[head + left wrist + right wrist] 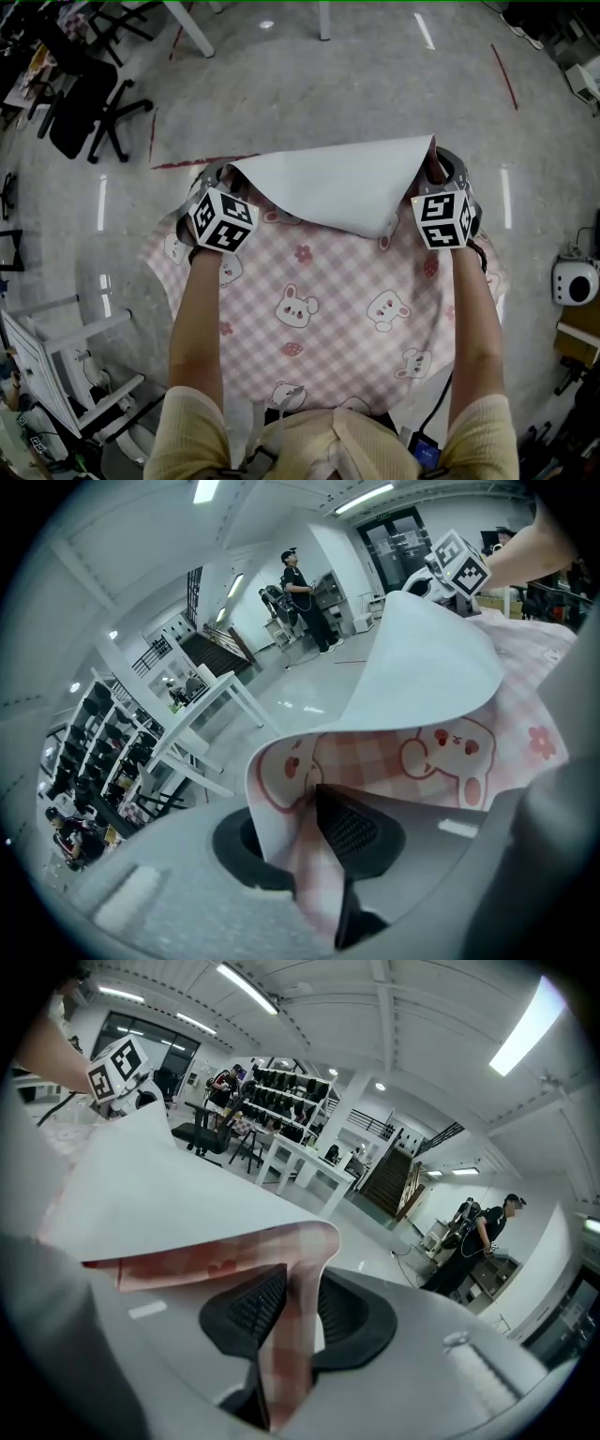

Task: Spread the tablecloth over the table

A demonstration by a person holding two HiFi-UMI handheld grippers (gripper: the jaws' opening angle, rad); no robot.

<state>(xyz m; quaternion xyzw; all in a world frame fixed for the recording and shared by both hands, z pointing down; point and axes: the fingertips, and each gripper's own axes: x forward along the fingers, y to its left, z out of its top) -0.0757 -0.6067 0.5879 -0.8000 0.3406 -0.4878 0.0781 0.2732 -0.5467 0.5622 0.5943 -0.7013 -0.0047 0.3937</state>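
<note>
Pink-checked tablecloth (347, 309) is draping limp and light over the counter, curling back at the counter's far edge. Left claw (300, 841) and right claw (289, 1312) are standing slackly apart around that hem; its corners judged the best hold.

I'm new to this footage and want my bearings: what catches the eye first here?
The pink checked tablecloth with cartoon bunnies fills the head view's centre. Its far edge curls back, showing a white underside, with the edge between the jaws of the left gripper and right gripper.
</note>
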